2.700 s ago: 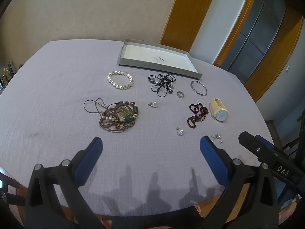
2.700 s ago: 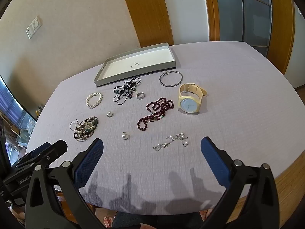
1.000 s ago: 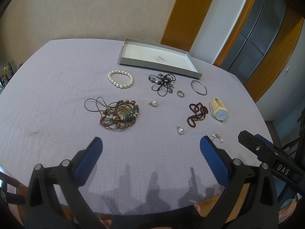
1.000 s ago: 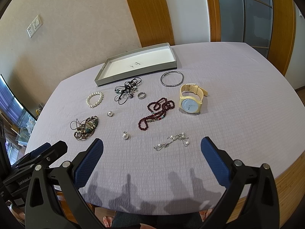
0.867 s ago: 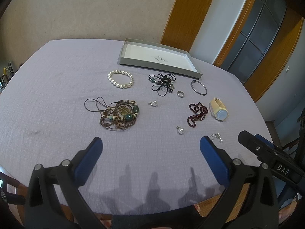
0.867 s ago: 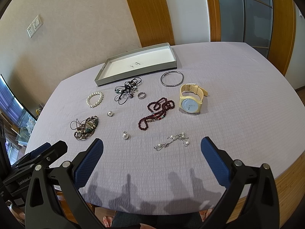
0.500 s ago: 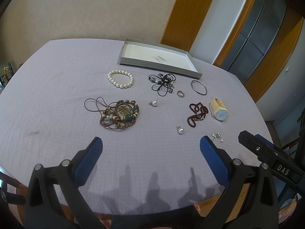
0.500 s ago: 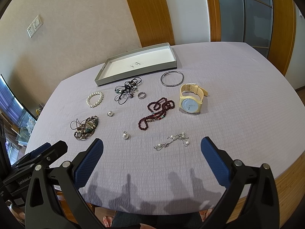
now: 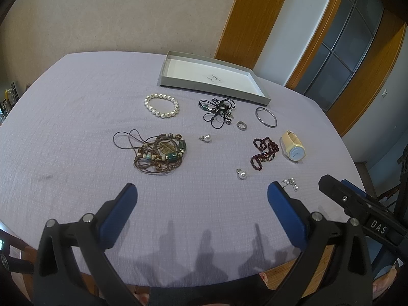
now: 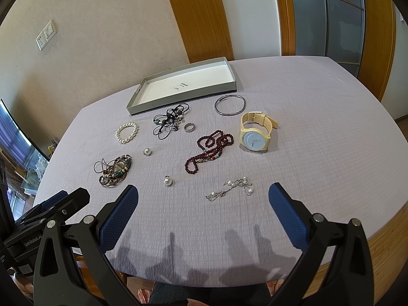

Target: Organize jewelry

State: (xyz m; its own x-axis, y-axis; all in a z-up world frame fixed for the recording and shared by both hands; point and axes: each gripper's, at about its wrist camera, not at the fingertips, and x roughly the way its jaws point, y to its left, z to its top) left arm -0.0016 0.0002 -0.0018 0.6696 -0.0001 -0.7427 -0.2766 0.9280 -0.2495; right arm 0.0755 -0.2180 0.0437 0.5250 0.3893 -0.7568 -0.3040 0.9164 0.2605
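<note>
Jewelry lies spread on a lilac tablecloth (image 9: pixel 76 107). A grey tray (image 9: pixel 262 96) (image 10: pixel 142 89) with a white floor stands at the back. In front of it lie a pearl bracelet (image 9: pixel 176 104) (image 10: pixel 122 140), a black cord necklace (image 9: pixel 218 111), a ring (image 9: pixel 241 125), a silver bangle (image 9: pixel 266 113) (image 10: pixel 230 104), a brown beaded cord bundle (image 9: pixel 159 154) (image 10: pixel 114 170), a dark red bead necklace (image 9: pixel 264 153) (image 10: pixel 210 149), a yellow watch (image 10: pixel 255 132), two pearl earrings (image 9: pixel 206 138) (image 10: pixel 168 181) and a silver chain (image 10: pixel 229 188). My left gripper (image 9: pixel 200 199) and right gripper (image 10: pixel 202 199) are open and empty near the front edge.
The table's wooden rim (image 10: pixel 382 242) shows at the front right. A wall with a socket plate (image 10: pixel 46 38), wooden door frames (image 10: pixel 201 15) and glass panels stand behind the table. The right gripper's body (image 9: pixel 362 214) shows at the right of the left wrist view.
</note>
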